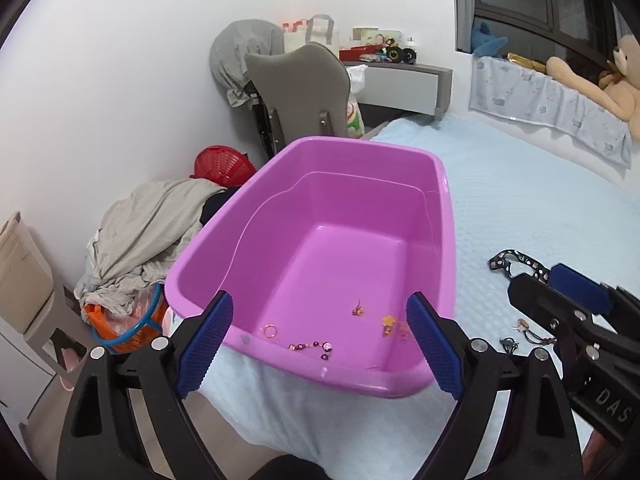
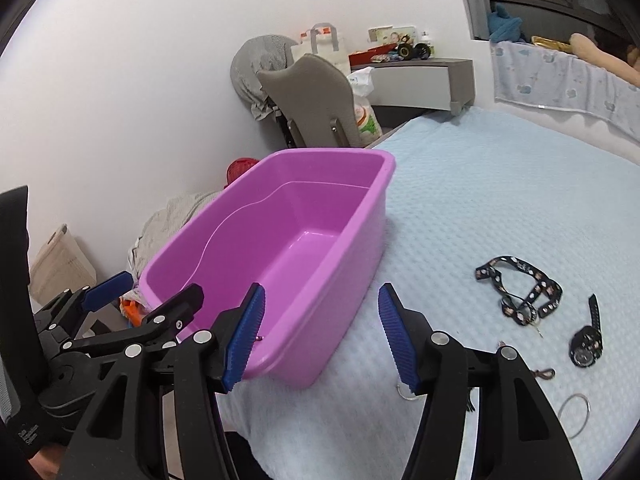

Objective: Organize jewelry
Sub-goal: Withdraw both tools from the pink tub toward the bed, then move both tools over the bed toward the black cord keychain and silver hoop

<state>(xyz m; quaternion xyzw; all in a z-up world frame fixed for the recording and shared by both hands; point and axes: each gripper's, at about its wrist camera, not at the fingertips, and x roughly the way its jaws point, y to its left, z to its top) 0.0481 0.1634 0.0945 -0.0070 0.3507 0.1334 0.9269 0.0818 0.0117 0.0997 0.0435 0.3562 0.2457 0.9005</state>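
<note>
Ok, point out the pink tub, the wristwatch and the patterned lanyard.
pink tub (image 2: 362, 216): right wrist view, on its right outer wall.
wristwatch (image 2: 585, 350): right wrist view, on its round face.
patterned lanyard (image 2: 548, 285): right wrist view, on the strap's right bend.

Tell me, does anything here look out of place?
Yes. The pink tub sits at the bed's corner, its near end slightly past the edge. A watch, lanyard and bangle lie outside it.

Glossy plastic tub (image 1: 328, 216), bedspread (image 1: 520, 208) – seemingly quilted cloth
</note>
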